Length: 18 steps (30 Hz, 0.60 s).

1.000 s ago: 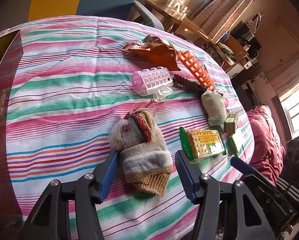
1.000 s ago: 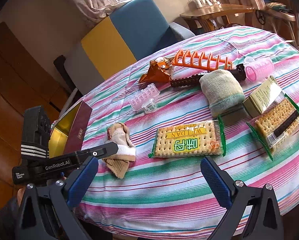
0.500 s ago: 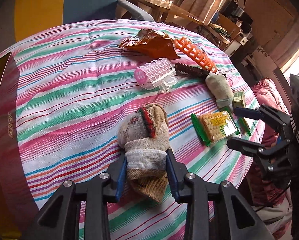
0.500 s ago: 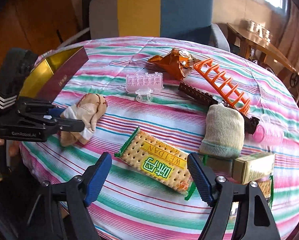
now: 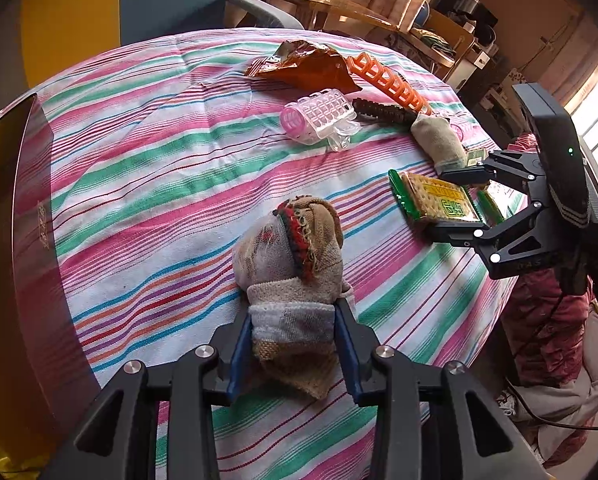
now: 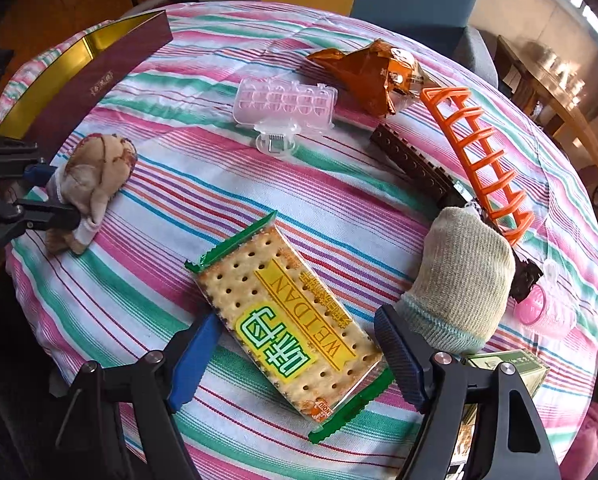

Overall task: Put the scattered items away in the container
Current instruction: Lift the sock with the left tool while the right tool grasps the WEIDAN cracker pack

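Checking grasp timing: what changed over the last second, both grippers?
The left gripper went from open around the rolled sock to shut on its cuff. The right gripper swung in over the cracker packet and now straddles it, open, not gripping. The sock, the packet, the pink roller case, the orange rack and the maroon box lie where they did on the striped cloth.

— What colours did the tablecloth (image 6: 203, 200) have?
— Pink, green and white stripes; the cracker packet (image 6: 291, 344) was green-edged with a yellow label; the comb (image 6: 483, 160) was orange.
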Tool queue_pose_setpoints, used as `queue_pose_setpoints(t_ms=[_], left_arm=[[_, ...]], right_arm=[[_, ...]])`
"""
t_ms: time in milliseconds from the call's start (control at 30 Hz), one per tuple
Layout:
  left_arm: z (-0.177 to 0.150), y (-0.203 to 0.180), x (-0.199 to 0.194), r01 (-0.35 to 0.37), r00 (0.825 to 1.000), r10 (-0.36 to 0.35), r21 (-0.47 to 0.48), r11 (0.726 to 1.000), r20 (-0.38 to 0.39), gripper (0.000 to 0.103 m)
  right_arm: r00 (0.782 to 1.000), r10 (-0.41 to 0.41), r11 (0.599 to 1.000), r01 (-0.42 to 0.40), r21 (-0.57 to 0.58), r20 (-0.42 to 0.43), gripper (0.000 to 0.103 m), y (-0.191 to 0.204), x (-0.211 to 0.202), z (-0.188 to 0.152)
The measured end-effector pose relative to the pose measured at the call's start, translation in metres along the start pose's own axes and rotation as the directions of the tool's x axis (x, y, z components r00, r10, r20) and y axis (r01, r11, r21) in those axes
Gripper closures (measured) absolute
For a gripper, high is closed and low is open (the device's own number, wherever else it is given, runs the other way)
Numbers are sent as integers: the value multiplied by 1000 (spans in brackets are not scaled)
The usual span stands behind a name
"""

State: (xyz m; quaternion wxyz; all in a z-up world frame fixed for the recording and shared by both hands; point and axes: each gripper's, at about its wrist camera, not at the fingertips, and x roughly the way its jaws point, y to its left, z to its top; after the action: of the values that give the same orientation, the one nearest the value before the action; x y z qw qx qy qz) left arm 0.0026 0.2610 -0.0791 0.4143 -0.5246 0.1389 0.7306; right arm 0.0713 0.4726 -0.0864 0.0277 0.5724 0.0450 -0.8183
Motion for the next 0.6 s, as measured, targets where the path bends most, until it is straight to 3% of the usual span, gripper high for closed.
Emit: queue_pose_setpoints(t_ms=[200,367,400,600], left_arm=[[-5,1,-9,-7,999,8,-24,1000,47,44],[-7,10,-23,-8,997,14,-76,997,79,43],[-7,13,-24,16,997,-9,-93,996,80,43],[3,6,-16,6,997,0,-79,997,74,45]], right_arm=[[999,-32,986,26,165,36,45,15,-9,-16],[995,-32,953,2,304,93,44,42,-15,-27],[993,-38,941,-1,338,109,44,43,-16,-31],[977,-92,842,-27,538,193,43,37,-24,-42]])
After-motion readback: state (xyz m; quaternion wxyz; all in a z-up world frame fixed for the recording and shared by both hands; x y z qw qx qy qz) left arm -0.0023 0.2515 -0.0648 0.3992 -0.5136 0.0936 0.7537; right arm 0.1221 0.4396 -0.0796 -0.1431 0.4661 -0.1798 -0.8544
